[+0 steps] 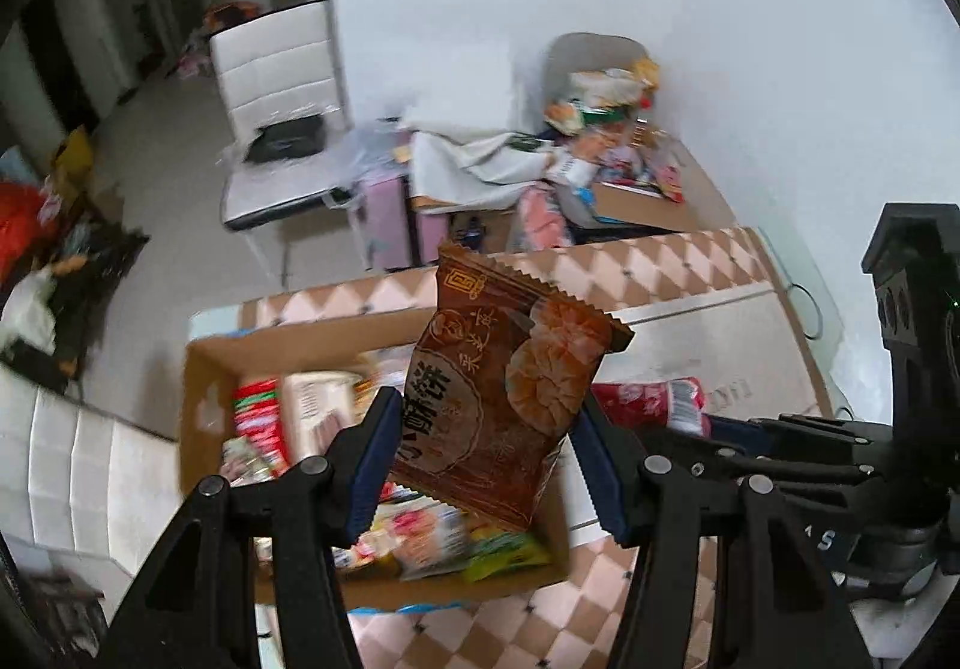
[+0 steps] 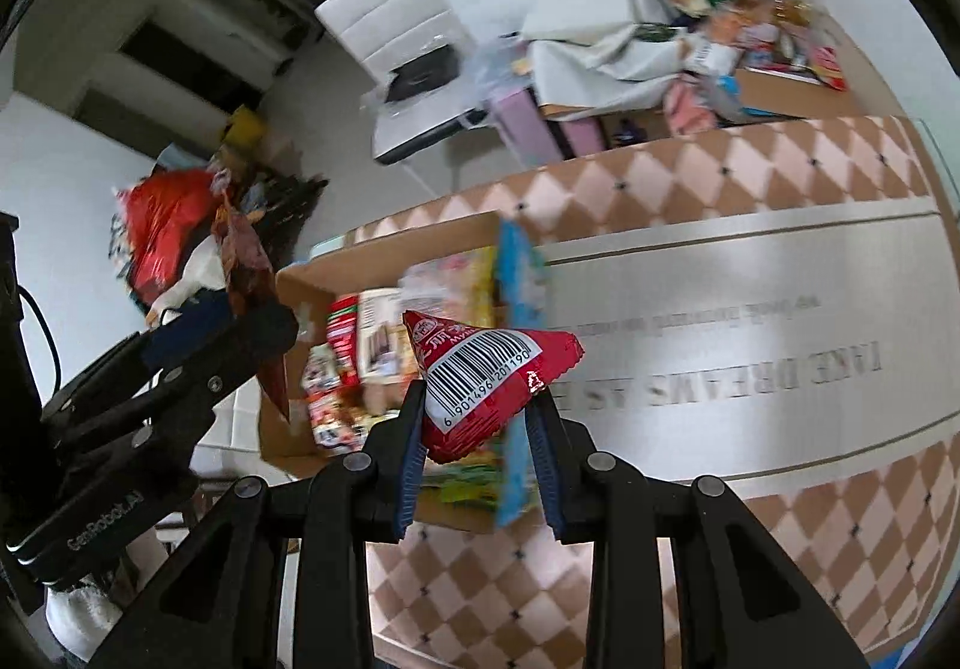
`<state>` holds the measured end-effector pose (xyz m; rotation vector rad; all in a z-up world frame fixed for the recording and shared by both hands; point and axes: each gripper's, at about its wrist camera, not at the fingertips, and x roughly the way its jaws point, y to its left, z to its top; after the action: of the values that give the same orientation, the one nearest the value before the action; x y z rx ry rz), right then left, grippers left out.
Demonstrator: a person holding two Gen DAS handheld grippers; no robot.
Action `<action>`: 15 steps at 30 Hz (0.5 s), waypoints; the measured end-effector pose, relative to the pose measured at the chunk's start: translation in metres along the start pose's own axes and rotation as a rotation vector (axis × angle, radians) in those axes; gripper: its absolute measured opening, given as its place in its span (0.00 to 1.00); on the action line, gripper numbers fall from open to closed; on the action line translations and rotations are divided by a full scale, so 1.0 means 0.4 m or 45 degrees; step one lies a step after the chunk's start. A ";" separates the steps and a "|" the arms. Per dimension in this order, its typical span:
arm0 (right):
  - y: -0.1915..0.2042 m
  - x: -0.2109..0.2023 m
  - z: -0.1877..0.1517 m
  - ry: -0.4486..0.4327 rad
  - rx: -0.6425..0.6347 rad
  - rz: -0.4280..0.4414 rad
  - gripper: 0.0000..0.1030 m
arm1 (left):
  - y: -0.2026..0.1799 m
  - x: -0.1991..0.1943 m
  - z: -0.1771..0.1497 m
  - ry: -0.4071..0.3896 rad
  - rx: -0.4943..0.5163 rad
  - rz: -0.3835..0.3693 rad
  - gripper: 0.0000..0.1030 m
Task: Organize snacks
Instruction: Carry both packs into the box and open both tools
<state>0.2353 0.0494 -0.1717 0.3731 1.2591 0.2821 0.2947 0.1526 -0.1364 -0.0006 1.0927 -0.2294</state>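
My left gripper [image 1: 486, 429] is shut on a brown pastry packet [image 1: 498, 399] and holds it upright above an open cardboard box [image 1: 204, 387] with several snack packs inside. My right gripper [image 2: 477, 423] is shut on a red triangular snack pack [image 2: 480, 381] with a barcode, above the same box [image 2: 288, 291]. In the right wrist view the left gripper [image 2: 252, 327] shows at the left with the brown packet [image 2: 240, 261]. In the left wrist view the right gripper [image 1: 708, 423] shows at the right with the red pack [image 1: 648, 399].
The box stands on a table with a pink checked cloth [image 2: 720, 171]. Behind it a second cardboard box [image 1: 636, 201] holds a heap of snacks and cloth. A white chair [image 1: 276, 87] stands on the floor, with a pile of bags [image 2: 168, 225] at the left.
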 end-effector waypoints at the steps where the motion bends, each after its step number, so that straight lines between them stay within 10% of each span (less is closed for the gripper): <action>1: 0.031 0.019 0.000 0.006 -0.013 0.003 0.33 | 0.039 -0.003 -0.007 0.005 -0.030 0.008 0.52; 15: 0.206 0.271 0.060 0.105 -0.053 -0.071 0.33 | 0.376 0.155 -0.057 0.203 -0.348 0.030 0.53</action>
<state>0.2888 0.1654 -0.2246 0.2928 1.3402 0.2781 0.3297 0.2903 -0.2185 -0.2165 1.2751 -0.0580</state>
